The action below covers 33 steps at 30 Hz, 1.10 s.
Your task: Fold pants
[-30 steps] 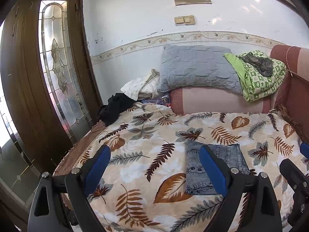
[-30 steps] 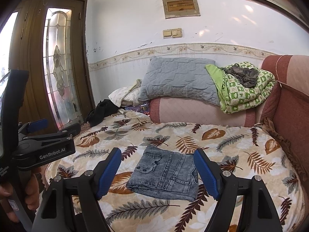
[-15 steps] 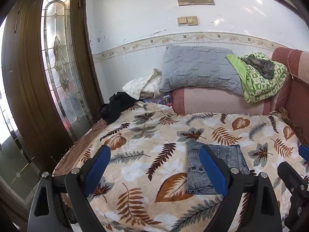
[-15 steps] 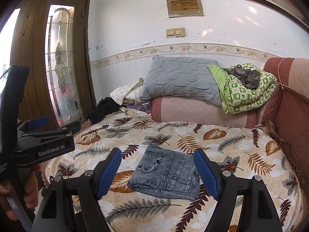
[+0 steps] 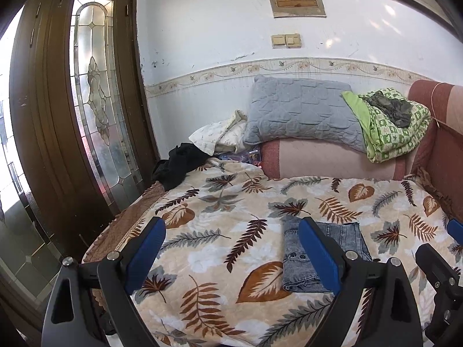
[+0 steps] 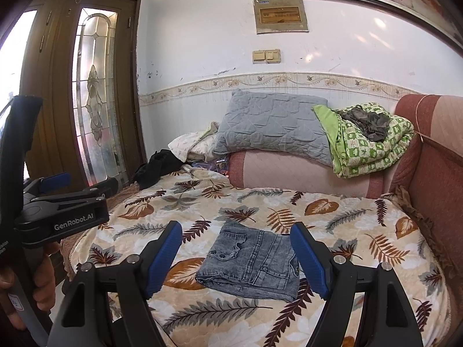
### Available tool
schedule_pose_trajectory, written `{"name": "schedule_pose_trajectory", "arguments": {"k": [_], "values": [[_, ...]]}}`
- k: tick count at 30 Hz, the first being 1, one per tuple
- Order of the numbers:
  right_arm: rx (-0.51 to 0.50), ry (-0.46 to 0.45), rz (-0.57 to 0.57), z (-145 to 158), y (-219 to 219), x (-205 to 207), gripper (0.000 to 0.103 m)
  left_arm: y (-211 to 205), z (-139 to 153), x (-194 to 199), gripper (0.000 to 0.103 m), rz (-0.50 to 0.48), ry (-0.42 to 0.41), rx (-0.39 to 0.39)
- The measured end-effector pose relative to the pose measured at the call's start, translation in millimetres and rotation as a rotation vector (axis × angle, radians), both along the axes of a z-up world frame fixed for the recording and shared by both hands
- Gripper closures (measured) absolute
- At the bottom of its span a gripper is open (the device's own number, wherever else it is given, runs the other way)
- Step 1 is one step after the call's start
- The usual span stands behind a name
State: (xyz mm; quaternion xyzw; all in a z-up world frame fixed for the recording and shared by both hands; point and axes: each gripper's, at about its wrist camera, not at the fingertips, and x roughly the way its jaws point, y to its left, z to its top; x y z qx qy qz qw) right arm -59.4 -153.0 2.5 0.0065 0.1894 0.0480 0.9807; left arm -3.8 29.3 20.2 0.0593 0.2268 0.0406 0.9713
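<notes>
Fingers (image 6: 165,256) spread (empty); pants (image 6: 250,263) folded.

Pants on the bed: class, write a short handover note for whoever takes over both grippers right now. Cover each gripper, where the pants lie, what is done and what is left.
Left gripper: open, empty, held above the bed to the left of the pants.
Right gripper: open, empty, its fingers framing the pants from above without touching.
Pants: grey-blue denim, lying in a compact folded bundle on the leaf-print blanket, waistband buttons facing up.
Done: the pants look folded and released.
Left: probably nothing but a check that the bundle is neat; a final fold may be optional.
</notes>
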Motion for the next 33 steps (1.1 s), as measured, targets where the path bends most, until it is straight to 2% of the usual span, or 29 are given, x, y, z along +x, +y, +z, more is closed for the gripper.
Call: {"name": "schedule_pose_trajectory", "arguments": {"k": [17,33], "values": [[-0.017,0.025,0.002,-4.3,3.4,-0.3,0.023,6.9,-4.0,2.3,0.01,0.018,0.012,-0.008],[-0.006,0.08,-0.024,-26.7,-10.0,12.1,0.023,15.4,-37.0,2.5,0.01,0.016,0.101,0.006]]}}
